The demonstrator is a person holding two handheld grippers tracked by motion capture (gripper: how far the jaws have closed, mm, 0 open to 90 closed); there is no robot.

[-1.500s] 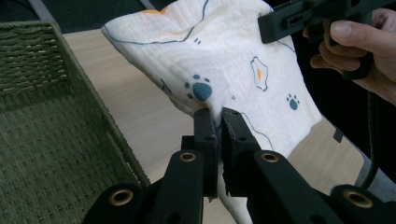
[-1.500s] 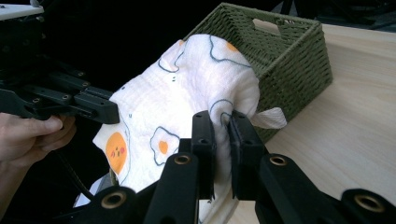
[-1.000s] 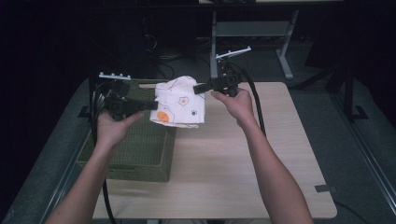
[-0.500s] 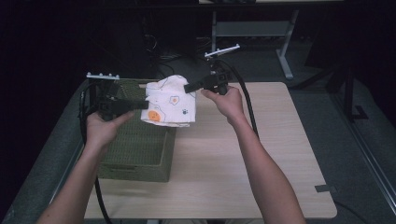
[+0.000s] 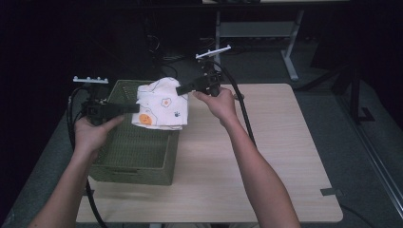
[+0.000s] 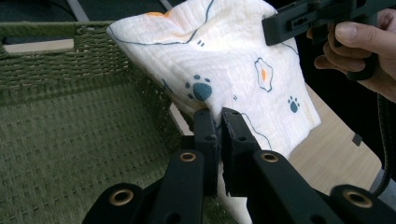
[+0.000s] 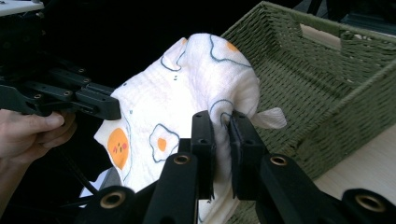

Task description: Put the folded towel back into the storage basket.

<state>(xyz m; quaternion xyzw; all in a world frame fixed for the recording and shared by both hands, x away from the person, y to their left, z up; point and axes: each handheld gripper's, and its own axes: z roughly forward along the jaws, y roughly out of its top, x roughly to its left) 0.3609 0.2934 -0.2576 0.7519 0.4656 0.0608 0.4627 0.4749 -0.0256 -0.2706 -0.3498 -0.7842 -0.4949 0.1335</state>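
A folded white cloth (image 5: 163,105) printed with fried eggs and paw marks hangs in the air between my two grippers, over the right rim of a green woven basket (image 5: 124,150). My left gripper (image 5: 137,109) is shut on the cloth's left edge (image 6: 219,79). From the right, my right gripper (image 5: 179,90) is shut on its upper right corner (image 7: 210,84). In the left gripper view the jaws pinch the cloth's lower fold at the left gripper (image 6: 218,115). In the right gripper view the right gripper (image 7: 223,122) clamps a bunched fold, with the basket (image 7: 327,79) behind it.
The basket stands on the left part of a light wooden table (image 5: 266,156). Black cables trail from both grippers. A metal desk frame (image 5: 280,33) stands on the dark floor beyond the table.
Both grippers have carried the cloth to the left, from above the table beside the basket to over the basket's right rim. Their grip on it is unchanged.
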